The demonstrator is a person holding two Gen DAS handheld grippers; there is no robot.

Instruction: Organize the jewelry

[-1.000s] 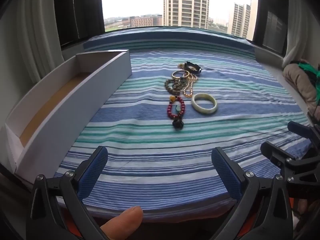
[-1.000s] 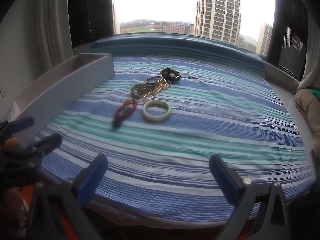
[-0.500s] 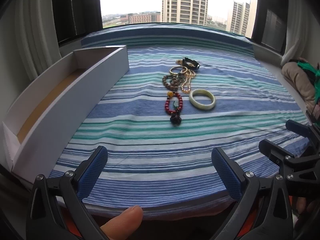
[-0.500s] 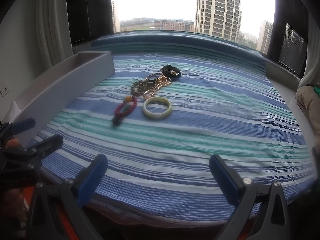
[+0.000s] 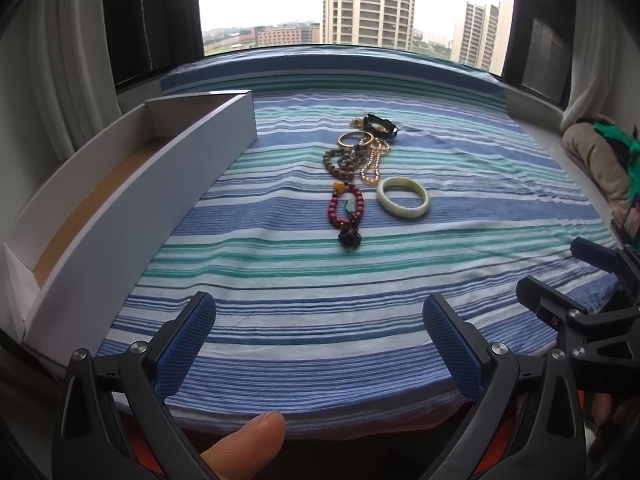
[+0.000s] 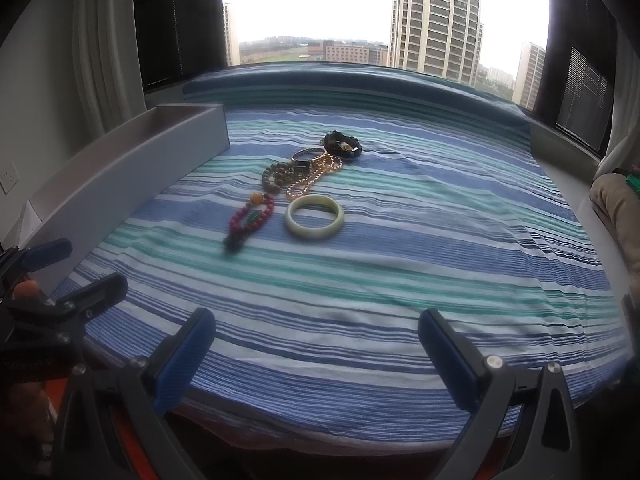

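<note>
Both grippers edged closer to jewelry pile [image 5: 362, 168] since earlier; left [image 5: 318, 344], right [image 6: 316, 350] jaws wide, empty

1. We see a home, likely a high-rise bedroom: a blue, green and white striped cotton sheet [image 5: 320, 280] covers a bed-like platform.
2. A wide window [image 6: 360, 12] behind it overlooks tall apartment towers [image 6: 436, 20].
3. Pale pleated curtains [image 6: 108, 40] hang at the side.

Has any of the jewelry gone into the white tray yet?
No. The white tray shows only its bare brown floor, while the pale bangle and the other pieces lie on the striped cloth.
</note>
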